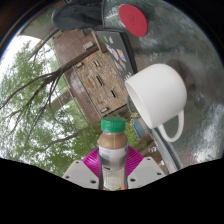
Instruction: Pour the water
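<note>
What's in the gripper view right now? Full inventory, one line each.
bottle: 1, green cap, pale label with a brown band, upright between the fingers, cap pointing toward the mug.
mug: 1, white, with handle, just beyond the bottle's cap, mouth not visible from here.
round disc: 1, red, far beyond the mug on the grey surface; cannot tell what it is.
surface: 1, grey and mottled, under the mug and disc.
picture of a wooden house among bare trees: 1, brown and green, beside the mug.
gripper: 1, magenta pads, fingers pressed on both sides of the bottle.
</note>
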`<action>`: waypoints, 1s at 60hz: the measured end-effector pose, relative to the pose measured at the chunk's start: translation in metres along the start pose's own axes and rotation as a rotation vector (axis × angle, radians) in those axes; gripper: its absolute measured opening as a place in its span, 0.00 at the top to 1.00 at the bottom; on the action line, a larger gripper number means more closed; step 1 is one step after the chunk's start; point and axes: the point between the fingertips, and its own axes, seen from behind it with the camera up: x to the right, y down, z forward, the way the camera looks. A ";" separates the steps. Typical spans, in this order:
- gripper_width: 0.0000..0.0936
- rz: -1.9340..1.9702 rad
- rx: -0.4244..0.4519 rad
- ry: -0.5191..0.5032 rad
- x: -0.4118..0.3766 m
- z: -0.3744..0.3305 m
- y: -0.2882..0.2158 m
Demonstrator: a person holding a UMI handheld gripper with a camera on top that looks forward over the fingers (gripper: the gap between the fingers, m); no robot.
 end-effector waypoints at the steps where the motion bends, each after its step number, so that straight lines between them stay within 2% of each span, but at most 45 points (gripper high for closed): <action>1: 0.70 -0.052 -0.016 -0.008 0.002 0.005 0.004; 5: 0.70 -0.298 -0.054 -0.046 -0.033 -0.027 0.037; 11: 0.70 -0.866 -0.101 -0.160 -0.099 -0.075 0.075; 15: 0.70 -1.199 -0.042 -0.185 -0.138 -0.109 0.081; 21: 0.70 -1.602 0.061 -0.186 -0.174 -0.157 0.050; 24: 0.70 -1.745 0.100 -0.145 -0.176 -0.176 0.021; 28: 0.70 -1.860 0.134 -0.019 -0.156 -0.194 -0.033; 36: 0.70 -1.915 0.110 0.205 -0.088 -0.224 -0.120; 44: 0.70 -1.932 0.052 0.304 -0.037 -0.270 -0.129; 49: 0.70 -1.960 0.043 0.339 -0.021 -0.271 -0.142; 53: 0.70 -1.977 0.018 0.357 -0.005 -0.286 -0.137; 55: 0.70 -2.006 0.030 0.324 -0.010 -0.296 -0.121; 60: 0.70 -2.063 0.012 0.357 -0.004 -0.322 -0.098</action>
